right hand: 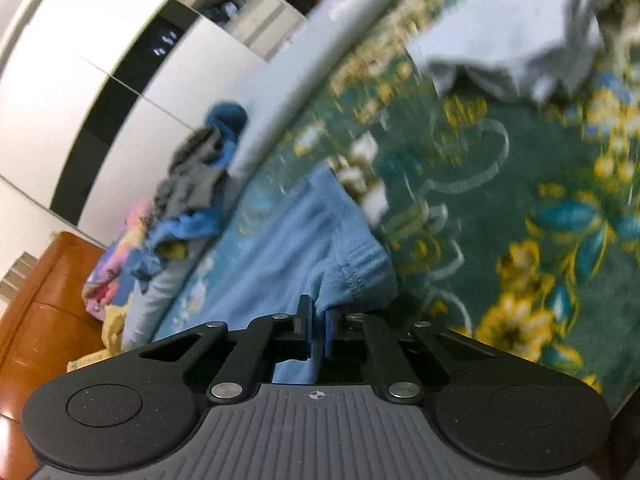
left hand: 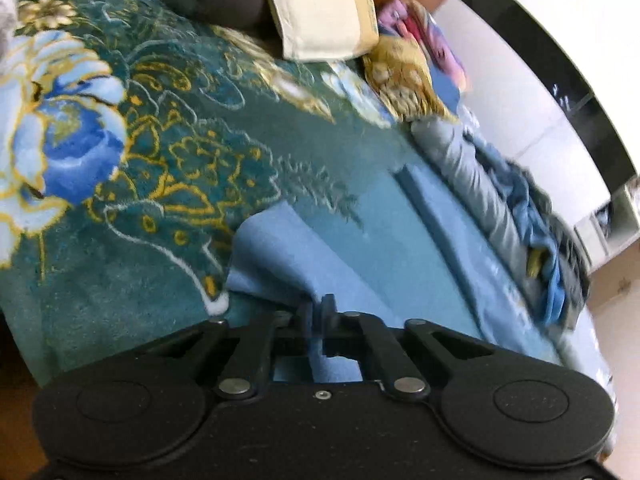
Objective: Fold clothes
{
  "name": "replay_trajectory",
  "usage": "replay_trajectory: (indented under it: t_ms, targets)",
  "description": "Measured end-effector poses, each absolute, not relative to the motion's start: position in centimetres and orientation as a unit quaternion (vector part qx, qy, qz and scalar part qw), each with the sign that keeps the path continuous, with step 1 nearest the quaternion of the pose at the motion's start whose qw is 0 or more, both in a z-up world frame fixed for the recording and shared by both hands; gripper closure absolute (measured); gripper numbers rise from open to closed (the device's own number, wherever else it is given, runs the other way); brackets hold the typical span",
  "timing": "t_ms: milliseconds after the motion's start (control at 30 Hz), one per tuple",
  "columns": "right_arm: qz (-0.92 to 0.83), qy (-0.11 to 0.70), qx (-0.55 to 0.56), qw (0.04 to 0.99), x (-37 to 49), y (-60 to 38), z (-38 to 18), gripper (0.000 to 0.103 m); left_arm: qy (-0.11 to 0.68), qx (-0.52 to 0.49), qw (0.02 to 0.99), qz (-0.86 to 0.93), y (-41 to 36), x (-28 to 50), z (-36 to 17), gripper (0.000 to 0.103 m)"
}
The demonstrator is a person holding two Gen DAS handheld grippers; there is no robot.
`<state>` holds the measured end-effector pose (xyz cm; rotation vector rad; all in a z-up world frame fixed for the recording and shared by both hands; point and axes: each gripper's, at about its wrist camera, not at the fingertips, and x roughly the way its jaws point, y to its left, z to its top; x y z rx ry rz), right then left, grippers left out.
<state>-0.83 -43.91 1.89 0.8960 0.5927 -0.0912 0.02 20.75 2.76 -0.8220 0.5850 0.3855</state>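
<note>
A light blue garment [left hand: 360, 248] lies spread on a teal floral blanket [left hand: 152, 168] on a bed. My left gripper [left hand: 319, 312] is shut on one edge of the blue garment, whose cloth bunches up at the fingers. In the right wrist view the same blue garment [right hand: 296, 240] stretches away from my right gripper [right hand: 318, 320], which is shut on its stitched hem. The floral blanket [right hand: 500, 184] lies under it. Both views are blurred.
A heap of unfolded clothes [left hand: 532, 216] lies along the bed's far edge, also in the right wrist view [right hand: 192, 196]. A grey-blue garment [right hand: 520, 44] lies further off. Pillows [left hand: 320, 8], a wooden headboard [right hand: 44, 300] and a white wardrobe [right hand: 80, 92] border the bed.
</note>
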Motion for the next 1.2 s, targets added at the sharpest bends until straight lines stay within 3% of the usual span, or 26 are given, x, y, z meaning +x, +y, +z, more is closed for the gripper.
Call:
replay_trajectory:
  t_ms: [133,533,633,700,833,867,933,967,1000,1200]
  targets:
    - [-0.043,0.263,0.409,0.873,-2.7,-43.8,3.5,0.101,0.256,-0.366,0.88,0.165,20.4,-0.4,5.2,0.103]
    - [-0.065,0.278,0.424,0.859,-3.6,-45.7,3.2,0.101,0.293,-0.381,0.86,0.17,21.4,0.8,3.6,0.101]
    - [-0.074,0.292,0.425,0.853,-3.7,-45.7,2.4,0.09,0.317,-0.388,0.848,0.174,21.5,0.8,2.2,0.091]
    - [-0.071,0.307,0.436,0.843,-3.4,-45.5,1.4,0.082,0.324,-0.397,0.842,0.17,21.6,0.6,1.5,0.078]
    - [-0.045,0.327,0.447,0.831,-2.2,-44.3,-0.2,0.071,0.321,-0.394,0.845,0.167,21.5,0.6,1.2,0.075]
    - [-0.042,0.332,0.445,0.831,-1.7,-44.0,-0.4,0.071,0.32,-0.391,0.846,0.168,21.4,0.7,1.2,0.077]
    - [-0.027,0.331,0.453,0.827,-1.0,-43.5,-0.7,0.094,0.315,-0.386,0.851,0.169,21.3,0.6,1.5,0.081]
    - [-0.014,0.333,0.458,0.824,-0.8,-43.3,-0.8,0.1,0.313,-0.385,0.852,0.167,21.3,0.6,1.8,0.094]
    - [-0.004,0.34,0.453,0.824,-0.6,-43.0,-0.6,0.102,0.313,-0.39,0.851,0.163,21.5,1.1,2.1,0.102]
    - [0.014,0.316,0.446,0.837,1.2,-43.7,2.0,0.103,0.308,-0.4,0.852,0.14,22.5,5.8,4.6,0.102]
